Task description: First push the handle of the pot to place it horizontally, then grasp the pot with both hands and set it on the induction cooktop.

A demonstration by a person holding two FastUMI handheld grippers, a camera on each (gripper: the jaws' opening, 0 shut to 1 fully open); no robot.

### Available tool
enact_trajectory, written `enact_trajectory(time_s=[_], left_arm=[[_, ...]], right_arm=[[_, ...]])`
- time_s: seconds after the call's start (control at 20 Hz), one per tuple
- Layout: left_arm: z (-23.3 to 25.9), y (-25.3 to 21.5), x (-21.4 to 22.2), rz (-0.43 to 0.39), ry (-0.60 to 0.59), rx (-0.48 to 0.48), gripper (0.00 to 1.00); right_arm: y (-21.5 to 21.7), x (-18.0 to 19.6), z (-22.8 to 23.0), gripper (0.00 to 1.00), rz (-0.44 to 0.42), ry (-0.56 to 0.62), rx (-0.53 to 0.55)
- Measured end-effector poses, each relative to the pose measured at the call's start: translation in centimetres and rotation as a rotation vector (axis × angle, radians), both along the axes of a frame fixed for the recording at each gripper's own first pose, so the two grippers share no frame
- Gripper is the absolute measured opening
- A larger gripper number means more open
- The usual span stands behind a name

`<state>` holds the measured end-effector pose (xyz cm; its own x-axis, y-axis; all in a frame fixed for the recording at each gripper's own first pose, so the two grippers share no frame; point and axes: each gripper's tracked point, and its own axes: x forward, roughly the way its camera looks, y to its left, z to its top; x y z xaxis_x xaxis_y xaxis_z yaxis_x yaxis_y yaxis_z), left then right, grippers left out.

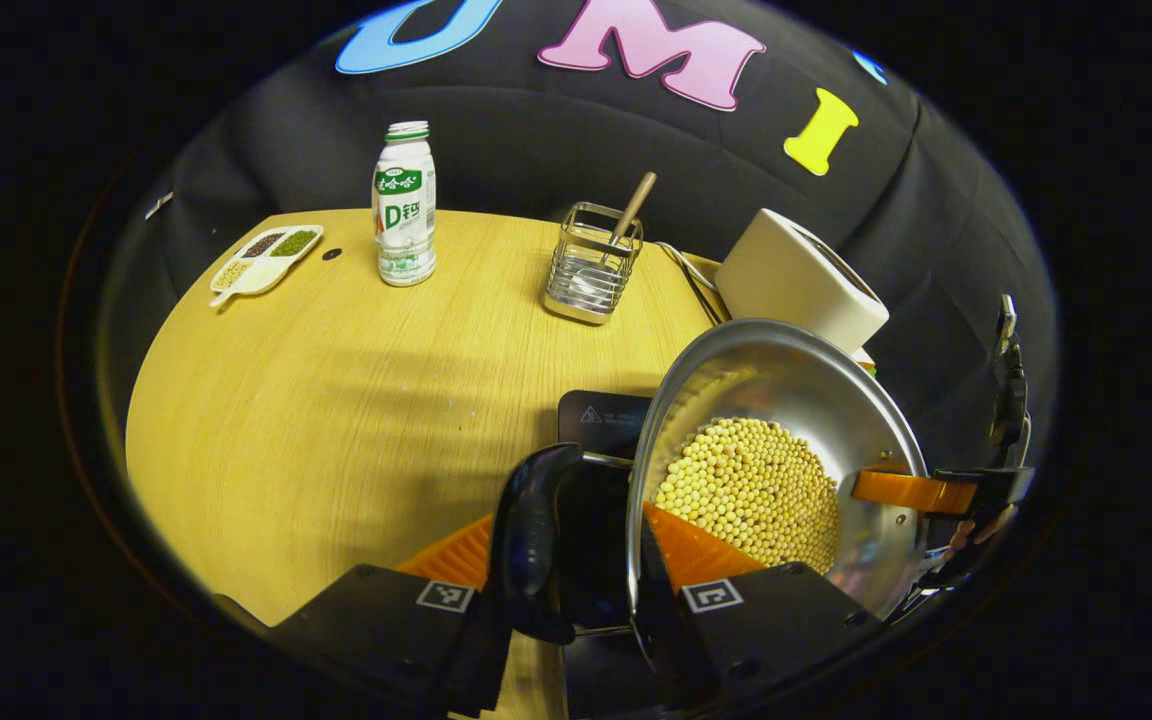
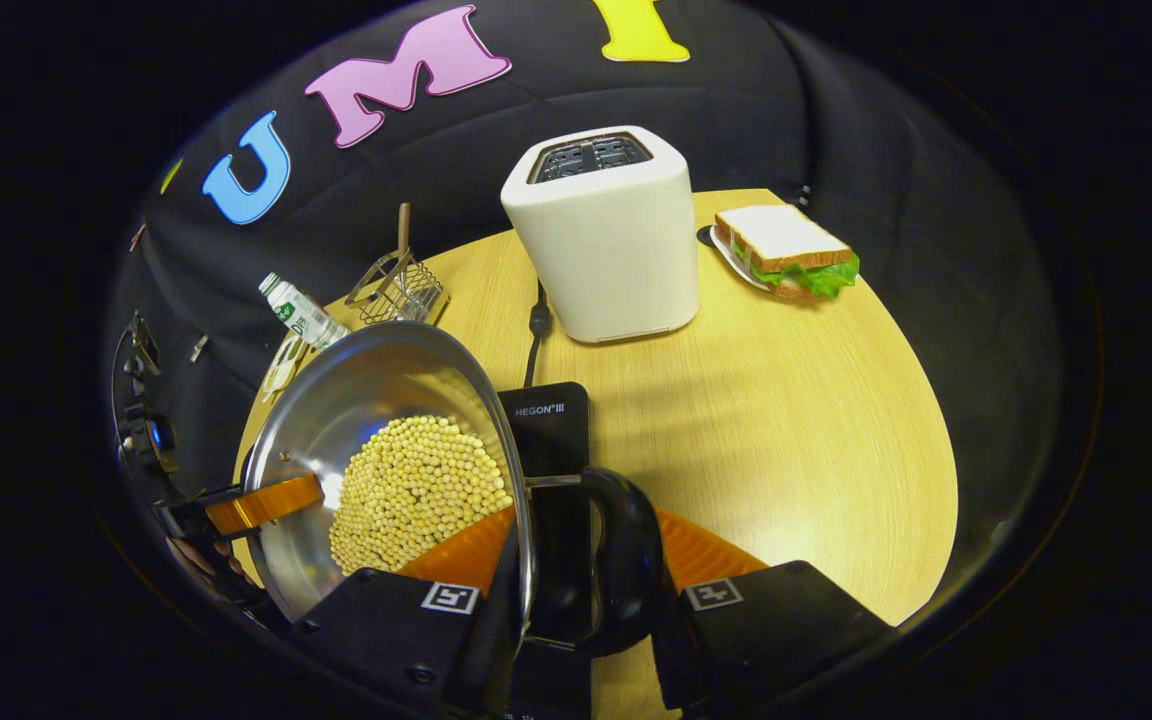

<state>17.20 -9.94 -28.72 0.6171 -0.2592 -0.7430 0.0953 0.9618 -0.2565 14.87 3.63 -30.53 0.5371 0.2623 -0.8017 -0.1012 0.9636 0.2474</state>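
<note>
Left gripper view, from left to right: a white divided dish with dark, green and pale grains in its compartments lies at the far left of the desk; a white bottle stands upright near it; a wire basket holds a wooden-handled utensil; a white toaster stands at the right. Nearer, the steel pot, filled with yellow beans, is tilted over the black induction cooktop. The left tool grips the pot at its black side handle, one finger on each side. The right tool's finger reaches over the far rim.

Right gripper view, left to right: the left tool hooks the pot's far rim; beans fill the bowl; the right tool closes on the other black handle. The cooktop lies beyond, then the toaster, then a sandwich on a plate.
</note>
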Motion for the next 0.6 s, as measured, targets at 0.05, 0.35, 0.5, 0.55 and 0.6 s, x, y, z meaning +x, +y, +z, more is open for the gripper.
enact_trajectory(time_s=[0.05,0.35,0.5,0.55,0.6], left_arm=[[0.0,0.0,-0.1,-0.001,0.003,0.003,0.60],[-0.2,0.1,0.0,0.008,0.011,0.024,0.66],[-0.3,-0.3,-0.7,0.012,0.028,0.033,0.69],[-0.1,-0.4,-1.0,0.014,0.027,0.036,0.72],[0.3,-0.3,-1.2,0.022,0.016,0.044,0.80]], right_arm=[[0.0,0.0,-0.1,0.56,0.003,-0.004,-0.004],[0.0,0.0,0.0,0.61,-0.004,-0.002,-0.011],[0.2,-0.3,0.1,0.63,-0.015,0.006,-0.014],[0.3,-0.5,0.5,0.64,-0.012,-0.001,-0.009],[0.4,-0.6,1.1,0.72,-0.011,-0.009,-0.004]])
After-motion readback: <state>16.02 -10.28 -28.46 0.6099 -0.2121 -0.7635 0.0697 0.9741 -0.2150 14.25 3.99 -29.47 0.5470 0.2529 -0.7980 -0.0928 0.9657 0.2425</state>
